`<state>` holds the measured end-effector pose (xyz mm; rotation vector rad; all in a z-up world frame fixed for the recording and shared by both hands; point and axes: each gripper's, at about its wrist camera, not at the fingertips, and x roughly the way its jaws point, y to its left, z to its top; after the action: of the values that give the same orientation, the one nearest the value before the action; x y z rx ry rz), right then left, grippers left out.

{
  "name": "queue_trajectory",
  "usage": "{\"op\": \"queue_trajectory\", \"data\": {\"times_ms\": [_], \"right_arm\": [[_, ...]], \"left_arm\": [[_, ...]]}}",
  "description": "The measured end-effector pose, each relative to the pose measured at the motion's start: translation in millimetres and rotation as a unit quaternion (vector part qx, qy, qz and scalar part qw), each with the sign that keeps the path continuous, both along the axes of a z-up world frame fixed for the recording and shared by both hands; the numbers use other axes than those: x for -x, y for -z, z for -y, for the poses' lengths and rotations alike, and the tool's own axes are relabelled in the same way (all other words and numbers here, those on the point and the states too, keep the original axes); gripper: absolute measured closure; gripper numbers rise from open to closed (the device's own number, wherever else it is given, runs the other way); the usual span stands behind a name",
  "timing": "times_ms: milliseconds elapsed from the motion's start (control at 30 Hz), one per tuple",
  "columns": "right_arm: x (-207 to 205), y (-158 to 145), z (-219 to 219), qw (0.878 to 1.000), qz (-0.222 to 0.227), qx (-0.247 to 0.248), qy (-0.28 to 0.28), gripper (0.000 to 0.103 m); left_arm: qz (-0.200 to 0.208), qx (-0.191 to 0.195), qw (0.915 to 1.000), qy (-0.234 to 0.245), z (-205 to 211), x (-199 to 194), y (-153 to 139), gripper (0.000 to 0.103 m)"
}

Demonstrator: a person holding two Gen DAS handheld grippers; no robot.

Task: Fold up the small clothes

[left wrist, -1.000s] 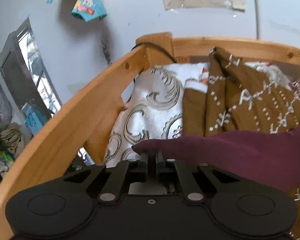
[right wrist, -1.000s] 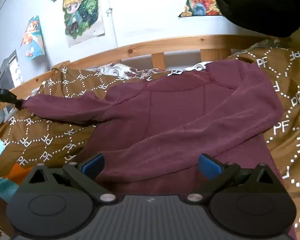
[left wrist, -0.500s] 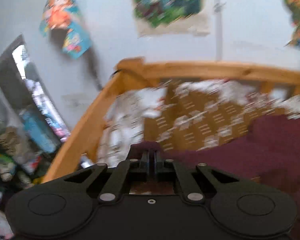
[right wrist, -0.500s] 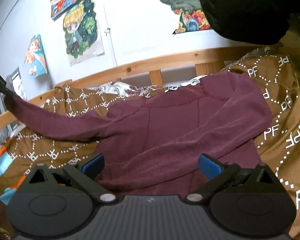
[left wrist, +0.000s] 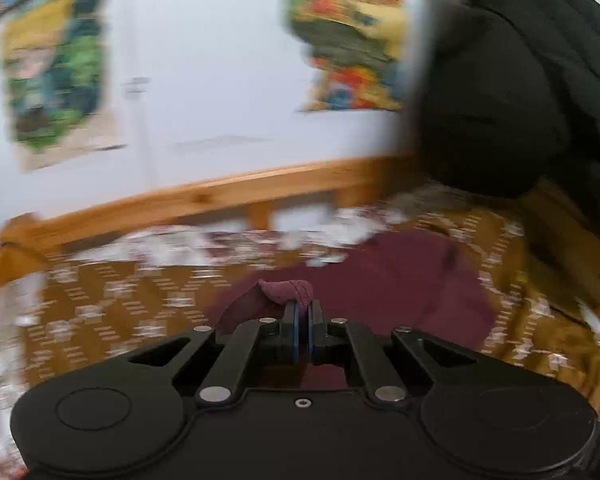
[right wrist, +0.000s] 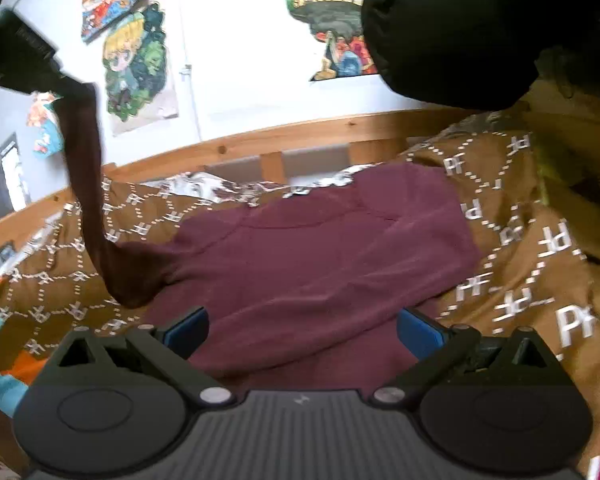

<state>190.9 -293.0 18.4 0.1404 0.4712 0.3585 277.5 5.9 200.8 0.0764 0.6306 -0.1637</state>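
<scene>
One maroon sweater point(right wrist: 320, 256) lies flat on the brown patterned blanket point(right wrist: 540, 240), its body smooth. The left gripper point(left wrist: 302, 312) is clenched on the sleeve cuff point(left wrist: 288, 291), which bunches above its tips; in the right view that sleeve point(right wrist: 86, 184) rises toward ten o'clock. The right gripper point(right wrist: 302, 326) is released, fingers spread over the hem at six o'clock.

My left gripper point(left wrist: 303, 322) is matt black plastic with blue pads point(right wrist: 188, 326). The maroon sweater point(right wrist: 320, 248) is soft matt knit, the patterned brown blanket point(right wrist: 512, 240) cloth, the bed rail point(right wrist: 300, 136) smooth varnished wood.
</scene>
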Motion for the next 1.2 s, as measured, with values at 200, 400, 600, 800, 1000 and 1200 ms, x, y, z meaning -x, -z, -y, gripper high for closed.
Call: {"op": "queue_trajectory", "data": {"times_ms": [200,400,600,800,1000,1200], "right_arm": [[-8,-1,19,0.999,-0.009,0.034,0.024,0.001],[-17,6,37,0.999,-0.033,0.014,0.041,0.001],[-25,22,35,0.998,-0.055,0.017,0.034,0.001],[-32,40,23,0.998,-0.066,0.004,0.014,0.001],[-37,43,13,0.999,-0.035,-0.012,0.024,0.013],[-68,42,-3,0.997,-0.058,-0.012,0.055,0.029]], "left_arm": [[-0.044,0.015,0.9973,0.057,65,-35,56,0.1],[-0.064,0.035,0.9939,0.083,92,-57,102,0.098],[-0.081,0.052,0.9898,0.105,87,-68,131,0.052],[-0.053,0.061,0.9948,0.061,22,-68,130,0.016],[-0.032,-0.013,0.9955,-0.088,-79,-74,146,0.004],[-0.064,0.024,0.9875,-0.142,-151,-99,183,0.007]]}}
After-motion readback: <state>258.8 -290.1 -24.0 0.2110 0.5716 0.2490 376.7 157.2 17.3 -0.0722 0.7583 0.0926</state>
